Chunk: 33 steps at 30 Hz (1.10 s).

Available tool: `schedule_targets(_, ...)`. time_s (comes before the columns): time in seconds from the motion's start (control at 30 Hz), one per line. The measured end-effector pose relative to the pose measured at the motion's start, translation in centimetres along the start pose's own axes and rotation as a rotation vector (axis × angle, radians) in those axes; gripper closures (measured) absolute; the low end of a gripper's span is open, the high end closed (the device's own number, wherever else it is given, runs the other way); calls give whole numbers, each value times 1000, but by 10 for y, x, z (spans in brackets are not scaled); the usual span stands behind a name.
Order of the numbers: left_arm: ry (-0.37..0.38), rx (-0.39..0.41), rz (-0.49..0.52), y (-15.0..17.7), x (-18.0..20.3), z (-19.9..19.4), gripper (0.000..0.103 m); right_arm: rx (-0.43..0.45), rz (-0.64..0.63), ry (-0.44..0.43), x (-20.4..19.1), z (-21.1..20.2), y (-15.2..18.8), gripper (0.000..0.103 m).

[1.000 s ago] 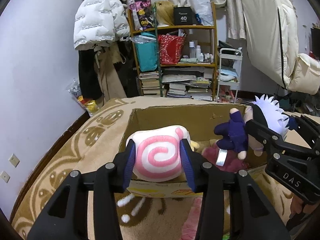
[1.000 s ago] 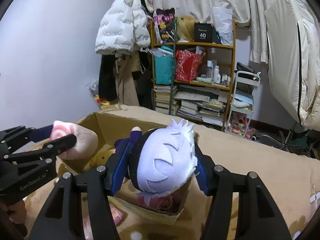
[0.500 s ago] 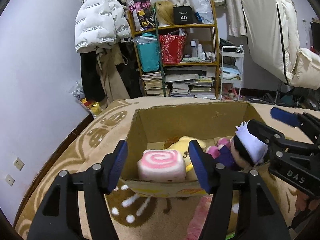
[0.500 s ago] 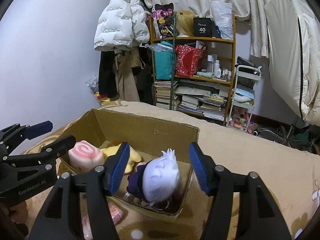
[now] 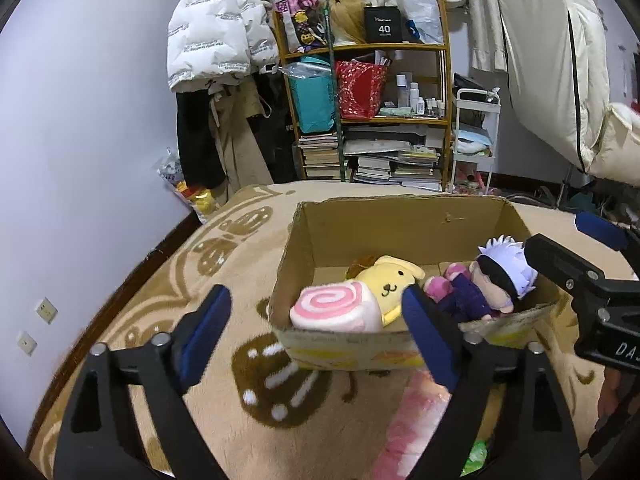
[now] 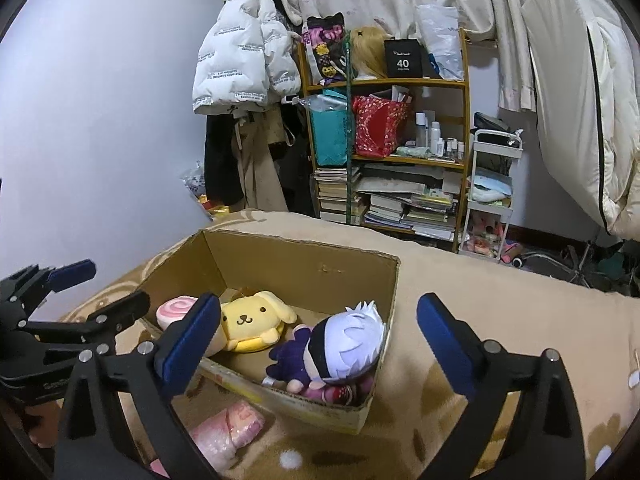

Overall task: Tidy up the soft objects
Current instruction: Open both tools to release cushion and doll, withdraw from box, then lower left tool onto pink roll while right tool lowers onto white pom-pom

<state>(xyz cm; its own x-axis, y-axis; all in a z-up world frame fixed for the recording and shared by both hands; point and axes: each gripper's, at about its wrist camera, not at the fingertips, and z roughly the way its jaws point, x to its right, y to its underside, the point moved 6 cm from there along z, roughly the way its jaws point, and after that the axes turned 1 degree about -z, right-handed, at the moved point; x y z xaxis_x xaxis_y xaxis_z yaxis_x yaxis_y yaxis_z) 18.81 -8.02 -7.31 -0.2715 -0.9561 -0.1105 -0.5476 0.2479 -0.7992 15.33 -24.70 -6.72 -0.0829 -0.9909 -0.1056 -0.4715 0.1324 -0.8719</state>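
Both toys now sit in the box (image 5: pixel 400 220): swirl plush (image 5: pixel 334 312) at its front left, doll (image 6: pixel 344 348) at its right. Left gripper (image 5: pixel 316 336) & right gripper (image 6: pixel 318 340) fingers wide, empty. Next prob: grab pink plush (image 6: pixel 228 432) in front of box.

pale wall (image 5: pixel 80 128); cluttered bookshelf (image 5: pixel 372 112); patterned beige carpet (image 5: pixel 168 308)

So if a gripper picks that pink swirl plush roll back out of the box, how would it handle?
The pink swirl roll looks like stuffed fabric, so it probably squashes between the pads and weighs little. Its fuzzy cover likely grips rather than slips. Lying on its rounded side against the yellow dog plush, it might roll if nudged, though the cardboard box wall would stop it.
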Motion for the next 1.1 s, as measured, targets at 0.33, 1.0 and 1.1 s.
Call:
schedule_targets(0.33,29,-81,-59,15,-12,-32,3,-9,32,13,0,-42,6,0)
schedule_targets(1.0,23,-217,-18,49,-15,-93,3,-183,122,22,0,-108,47,0)
schedule_targets(1.1,49,-248,-27,54,-14,-94,3,-257,130,28,-2,-107,59,0)
